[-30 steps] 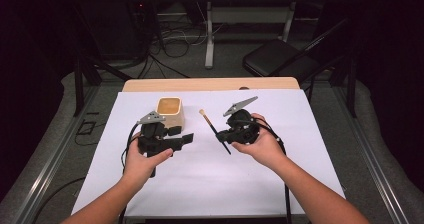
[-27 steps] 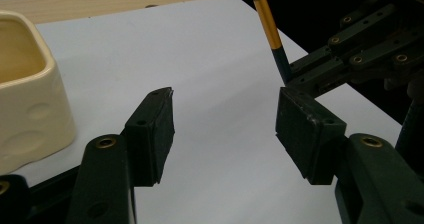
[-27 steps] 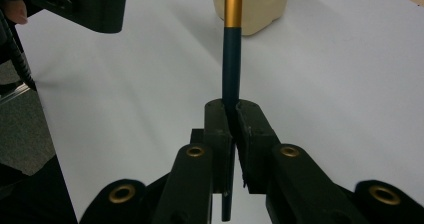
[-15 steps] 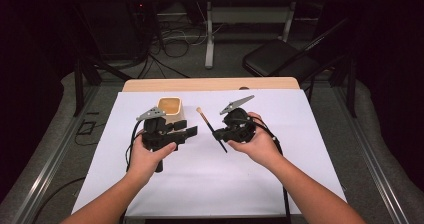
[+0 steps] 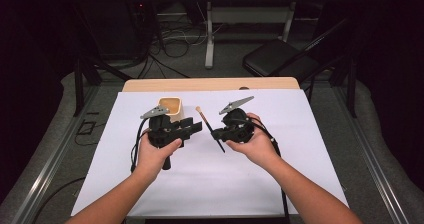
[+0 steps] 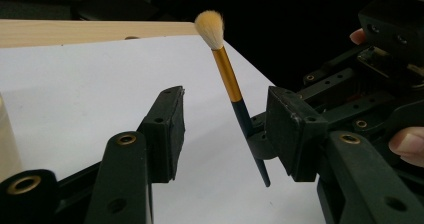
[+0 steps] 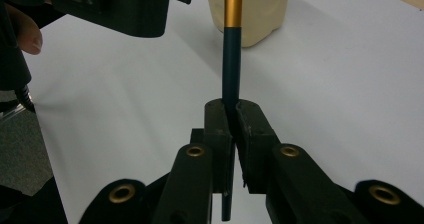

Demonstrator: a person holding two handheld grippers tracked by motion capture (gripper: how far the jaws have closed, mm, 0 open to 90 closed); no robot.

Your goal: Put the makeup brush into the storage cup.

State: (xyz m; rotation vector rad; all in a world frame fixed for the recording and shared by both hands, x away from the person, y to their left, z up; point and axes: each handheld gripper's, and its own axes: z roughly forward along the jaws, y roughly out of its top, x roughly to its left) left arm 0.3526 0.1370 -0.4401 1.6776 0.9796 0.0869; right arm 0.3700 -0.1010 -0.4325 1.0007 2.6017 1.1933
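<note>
The right gripper (image 5: 216, 132) is clenched on the dark handle of a makeup brush (image 5: 208, 128), holding it above the white sheet (image 5: 300, 134) that covers the surface. In the right gripper view the two pads pinch the brush (image 7: 231, 79) just below its gold ferrule, and a short stub of handle pokes out beneath the pads; the pale cup (image 7: 248, 11) stands behind it on the sheet.

The high view gives the lie of the brush that the close views do not: its long axis runs on a slant, the pale bristle tip up and away from the person toward the cup (image 5: 170, 109), the dark handle end down and toward the person. It hangs between the two grippers, near the cup but apart from it.

The left gripper (image 5: 192, 126) is released, its jaws having just been closing. The left gripper view shows what the overhead misses: the brush (image 6: 227, 76) stands nearly upright between the left gripper (image 6: 225, 134) pads with clear space on the left side, bristles topmost. The handle looks close to the right-hand pad, though whether it touches is hard to tell, since the right gripper's own pad sits right behind it. The wooden edge of the surface (image 6: 75, 31) shows beyond the sheet.
</note>
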